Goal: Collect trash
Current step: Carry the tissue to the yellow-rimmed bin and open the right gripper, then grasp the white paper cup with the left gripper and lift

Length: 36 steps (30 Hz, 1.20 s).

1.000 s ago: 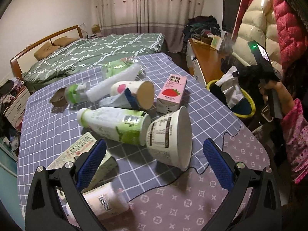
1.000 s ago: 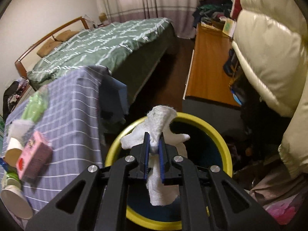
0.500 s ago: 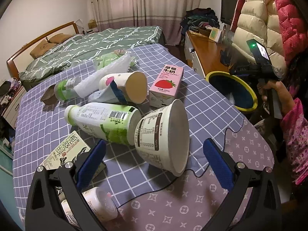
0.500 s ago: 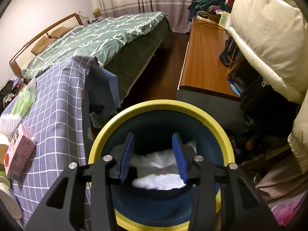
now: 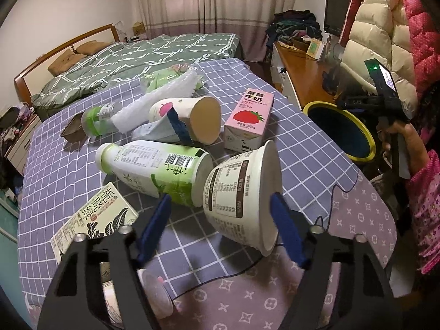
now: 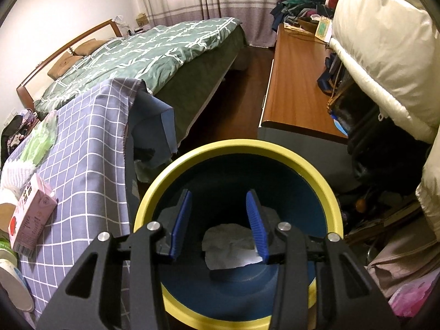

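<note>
One tissue [image 6: 231,246] lies at the bottom of the bin [image 6: 327,192], under my right gripper [image 6: 218,224], whose jaws are spread and empty. My left gripper [image 5: 221,228] is closing around the tipped paper cup [image 5: 243,195], pads not yet pressing. Bottles, cartons and wrappers are left on the table [image 5: 308,148], so most collecting remains.

A bed [image 5: 143,55] with a green patterned quilt and a wooden headboard [image 5: 63,46] stands beyond the worktop [image 5: 316,148], which wears a purple checked cloth. Striped curtains [image 5: 214,2] hang behind the bed. A long wooden desk [image 6: 297,88] runs along the right, clothes [image 5: 297,24] heaped at its far end beside a dark television [image 5: 338,8]. A cream puffer jacket [image 6: 385,55] hangs near it
</note>
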Tool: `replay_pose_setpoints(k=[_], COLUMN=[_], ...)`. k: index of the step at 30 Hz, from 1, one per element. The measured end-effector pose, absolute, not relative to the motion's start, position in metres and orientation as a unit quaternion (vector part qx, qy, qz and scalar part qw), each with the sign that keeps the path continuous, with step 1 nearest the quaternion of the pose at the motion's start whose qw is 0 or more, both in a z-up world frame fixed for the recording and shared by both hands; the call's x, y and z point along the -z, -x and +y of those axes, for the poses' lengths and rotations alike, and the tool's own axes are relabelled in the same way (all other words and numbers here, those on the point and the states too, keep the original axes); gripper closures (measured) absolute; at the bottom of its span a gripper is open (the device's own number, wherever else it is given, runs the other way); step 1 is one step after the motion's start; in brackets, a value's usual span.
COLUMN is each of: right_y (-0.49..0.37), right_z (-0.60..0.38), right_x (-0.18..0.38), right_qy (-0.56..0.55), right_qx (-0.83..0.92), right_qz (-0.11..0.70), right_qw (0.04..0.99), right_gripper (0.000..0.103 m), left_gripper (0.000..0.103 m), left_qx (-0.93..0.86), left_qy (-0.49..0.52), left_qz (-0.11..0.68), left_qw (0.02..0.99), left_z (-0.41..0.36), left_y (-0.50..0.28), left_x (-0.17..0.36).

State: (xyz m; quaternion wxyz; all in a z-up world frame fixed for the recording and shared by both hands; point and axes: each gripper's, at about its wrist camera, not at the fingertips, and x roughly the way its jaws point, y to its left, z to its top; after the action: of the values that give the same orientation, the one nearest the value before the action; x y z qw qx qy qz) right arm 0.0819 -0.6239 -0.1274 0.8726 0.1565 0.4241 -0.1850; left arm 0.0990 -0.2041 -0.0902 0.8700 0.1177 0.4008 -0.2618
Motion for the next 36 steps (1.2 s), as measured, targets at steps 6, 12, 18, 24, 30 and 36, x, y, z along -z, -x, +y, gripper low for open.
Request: replay_pose_setpoints(k=[6,12,18,24,30,36], right_y=[-0.08,-0.079,-0.078,-0.074,-0.065,-0.049], right_z=[-0.625,-0.626,-0.625,-0.624,-0.626,-0.625], right_x=[0.132,0.136,0.136,0.131,0.125,0.112], right_qy=[-0.161,-0.163,-0.161,-0.159,-0.161,-0.142], right_qx=[0.185,0.185,0.185,0.187,0.188,0.206], right_qz=[0.426,0.428,0.426,0.419,0.411,0.395], right_qw=[0.871,0.869,0.871,0.874,0.877,0.884], right_gripper=[0.063,0.063,0.063,0.063,0.063,0.063], left_gripper=[0.055,0.078,0.082,0.088,0.097,0.097], left_qx=[0.277,0.265,0.266,0.279,0.29,0.308], left_qy=[-0.122,-0.119,-0.121,-0.137,-0.151,-0.163], left_qz=[0.412,0.412,0.405,0.382,0.385,0.365], left_qw=[0.859,0.864,0.866,0.87,0.863,0.863], left_z=[-0.211,-0.21,-0.207,-0.215,-0.227,-0.245], left_y=[-0.099,-0.102,-0.101,-0.098,-0.101,-0.101], left_x=[0.095,0.097,0.094,0.083,0.087,0.068])
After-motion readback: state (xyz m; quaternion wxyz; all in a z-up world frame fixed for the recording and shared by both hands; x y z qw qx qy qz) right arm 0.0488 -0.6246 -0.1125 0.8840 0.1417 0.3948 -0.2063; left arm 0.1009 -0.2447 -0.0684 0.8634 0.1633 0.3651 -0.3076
